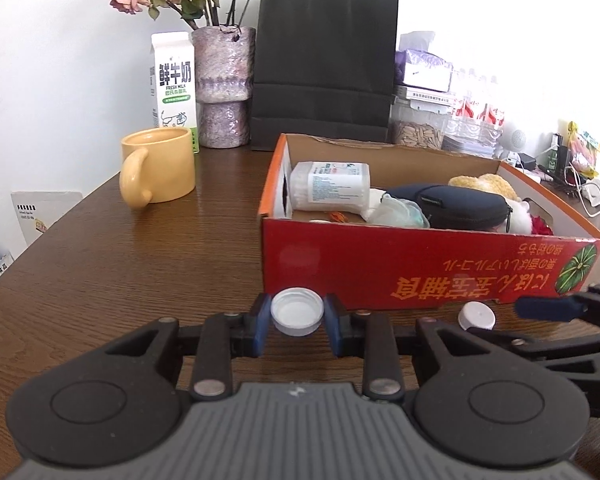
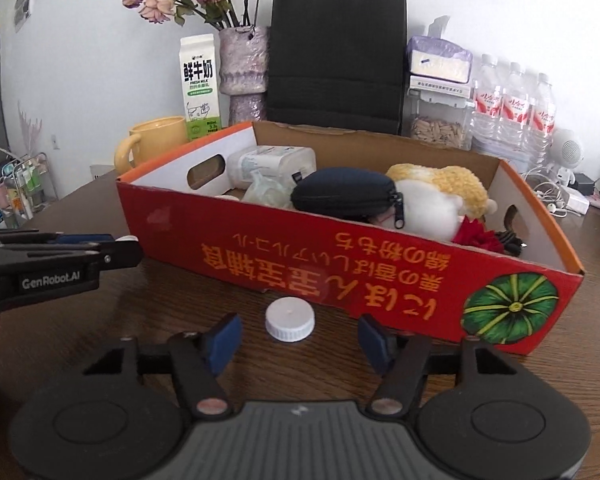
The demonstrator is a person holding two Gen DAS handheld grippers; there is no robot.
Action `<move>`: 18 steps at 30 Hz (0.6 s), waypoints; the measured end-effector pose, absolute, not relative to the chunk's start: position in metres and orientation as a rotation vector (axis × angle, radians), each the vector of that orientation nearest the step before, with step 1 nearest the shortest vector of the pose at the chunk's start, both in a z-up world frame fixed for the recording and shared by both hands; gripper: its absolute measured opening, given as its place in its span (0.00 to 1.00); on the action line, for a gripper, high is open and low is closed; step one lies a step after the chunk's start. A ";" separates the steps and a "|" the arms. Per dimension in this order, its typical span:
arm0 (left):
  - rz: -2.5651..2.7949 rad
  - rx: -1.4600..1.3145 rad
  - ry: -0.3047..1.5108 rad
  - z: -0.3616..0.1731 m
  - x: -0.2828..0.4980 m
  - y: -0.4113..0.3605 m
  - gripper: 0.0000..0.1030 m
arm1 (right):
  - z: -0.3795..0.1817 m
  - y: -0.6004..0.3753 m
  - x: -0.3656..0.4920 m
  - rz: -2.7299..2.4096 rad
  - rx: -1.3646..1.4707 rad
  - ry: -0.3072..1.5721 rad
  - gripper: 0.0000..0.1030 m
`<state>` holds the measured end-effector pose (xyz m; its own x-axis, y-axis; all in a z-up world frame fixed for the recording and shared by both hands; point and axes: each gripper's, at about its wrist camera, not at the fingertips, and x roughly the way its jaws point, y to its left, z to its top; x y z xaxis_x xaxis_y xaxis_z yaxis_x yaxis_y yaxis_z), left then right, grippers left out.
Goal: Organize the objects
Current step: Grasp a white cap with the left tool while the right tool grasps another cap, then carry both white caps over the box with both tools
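Note:
My left gripper [image 1: 297, 318] is shut on a white bottle cap [image 1: 297, 311], hollow side up, just above the brown table and in front of the red cardboard box [image 1: 380, 256]. A second white cap [image 2: 290, 319] lies flat on the table against the box's red front wall [image 2: 300, 248]. My right gripper [image 2: 298, 340] stands open around that cap, with both blue pads clear of it. In the left wrist view this cap [image 1: 477, 317] sits beside the right gripper's fingertip [image 1: 540, 307]. The box holds a cotton-swab pack [image 1: 332, 186], a dark zip pouch [image 2: 342, 194] and a plush toy [image 2: 440, 192].
A yellow mug [image 1: 160, 168], milk carton [image 1: 175, 80], vase of dried roses [image 1: 224, 88] and black paper bag [image 1: 324, 68] stand behind and left of the box. Water bottles [image 2: 512, 104], a seed jar [image 2: 436, 130] and cables [image 2: 556, 200] crowd the back right.

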<state>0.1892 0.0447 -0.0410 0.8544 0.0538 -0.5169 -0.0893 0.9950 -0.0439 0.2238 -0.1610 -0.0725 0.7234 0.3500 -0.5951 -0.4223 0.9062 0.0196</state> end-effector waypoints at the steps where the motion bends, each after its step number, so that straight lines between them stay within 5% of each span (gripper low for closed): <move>1: 0.074 -0.073 0.538 -0.040 0.188 0.047 0.28 | -0.073 -0.158 0.225 0.425 -0.115 0.638 0.53; 8: 0.054 -0.083 0.522 -0.038 0.184 0.050 0.28 | -0.075 -0.151 0.230 0.382 -0.102 0.642 0.26; 18: 0.064 -0.081 0.464 -0.024 0.174 0.046 0.28 | -0.054 -0.164 0.206 0.448 -0.060 0.535 0.26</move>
